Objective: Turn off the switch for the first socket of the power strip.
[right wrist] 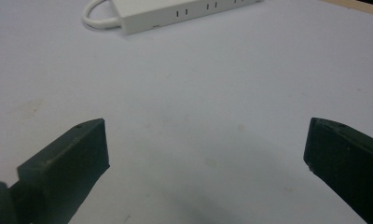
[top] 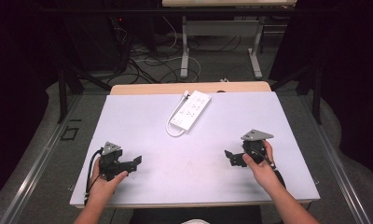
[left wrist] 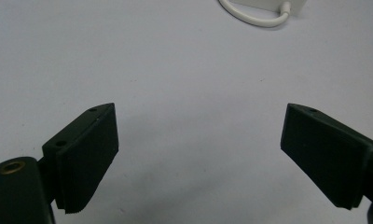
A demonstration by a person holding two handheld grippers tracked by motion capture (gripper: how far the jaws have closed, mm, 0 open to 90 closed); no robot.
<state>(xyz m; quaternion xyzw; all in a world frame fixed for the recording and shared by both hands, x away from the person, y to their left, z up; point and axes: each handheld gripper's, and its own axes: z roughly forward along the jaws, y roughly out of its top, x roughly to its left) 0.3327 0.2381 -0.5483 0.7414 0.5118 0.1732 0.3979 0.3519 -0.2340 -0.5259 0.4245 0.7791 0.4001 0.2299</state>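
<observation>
A white power strip (top: 191, 108) lies at the far middle of the white tabletop (top: 198, 154), its white cable (top: 171, 127) looped at the near end. My left gripper (top: 135, 163) rests low at the near left, held in a hand, pointing right toward the table's middle. Its jaws stand open over bare table in the left gripper view (left wrist: 198, 126), with the cable loop (left wrist: 254, 16) far ahead. My right gripper (top: 230, 158) is at the near right, pointing left. It is open with nothing between its fingers (right wrist: 206, 140), and the power strip (right wrist: 175, 11) lies ahead.
A wooden strip (top: 189, 87) borders the table's far edge. Beyond it, on the floor, are cables (top: 152, 65) and the metal legs of another table (top: 257, 56). Dark frame posts (top: 62, 93) stand at both sides.
</observation>
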